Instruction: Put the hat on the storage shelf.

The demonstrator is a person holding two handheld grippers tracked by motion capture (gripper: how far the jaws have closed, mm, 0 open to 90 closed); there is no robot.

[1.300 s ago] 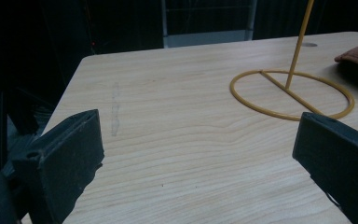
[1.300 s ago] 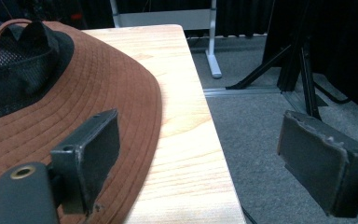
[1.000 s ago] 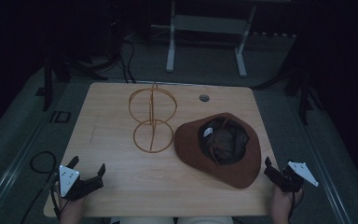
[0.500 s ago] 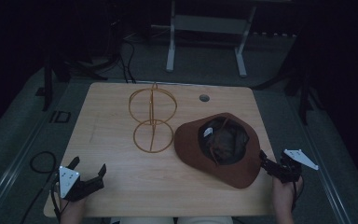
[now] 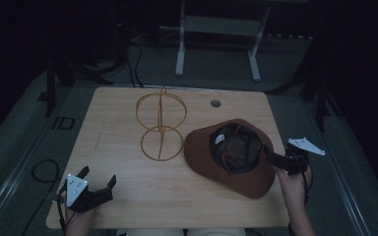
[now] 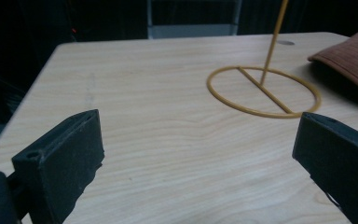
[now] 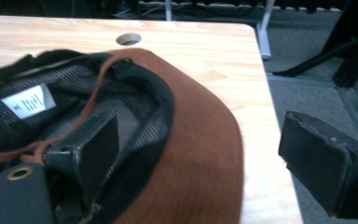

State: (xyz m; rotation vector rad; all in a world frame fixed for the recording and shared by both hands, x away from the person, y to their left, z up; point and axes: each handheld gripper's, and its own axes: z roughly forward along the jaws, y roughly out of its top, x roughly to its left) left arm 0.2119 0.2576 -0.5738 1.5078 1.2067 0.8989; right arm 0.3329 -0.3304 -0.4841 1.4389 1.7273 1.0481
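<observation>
From the high view, a brown brimmed hat (image 5: 231, 157) lies upside down on the right half of the wooden table (image 5: 128, 123), its crown opening upward with a dark lining, a small white label and a thin brown cord inside. Just left of it stands a gold wire hat stand (image 5: 161, 123), a ring base with an upright ring above. The right gripper (image 5: 275, 160) sits at the hat's right brim, while the left gripper (image 5: 97, 181) rests near the table's front left corner, well apart from everything. The left gripper view shows its jaws spread wide over bare wood, the stand's ring base (image 6: 265, 91) ahead and the hat's brim (image 6: 349, 56) at the right edge. The right gripper view shows its jaws spread, one inside the crown's mesh lining, the other outside past the brim (image 7: 200, 158), with the table's round cable hole (image 7: 128, 38) beyond.
</observation>
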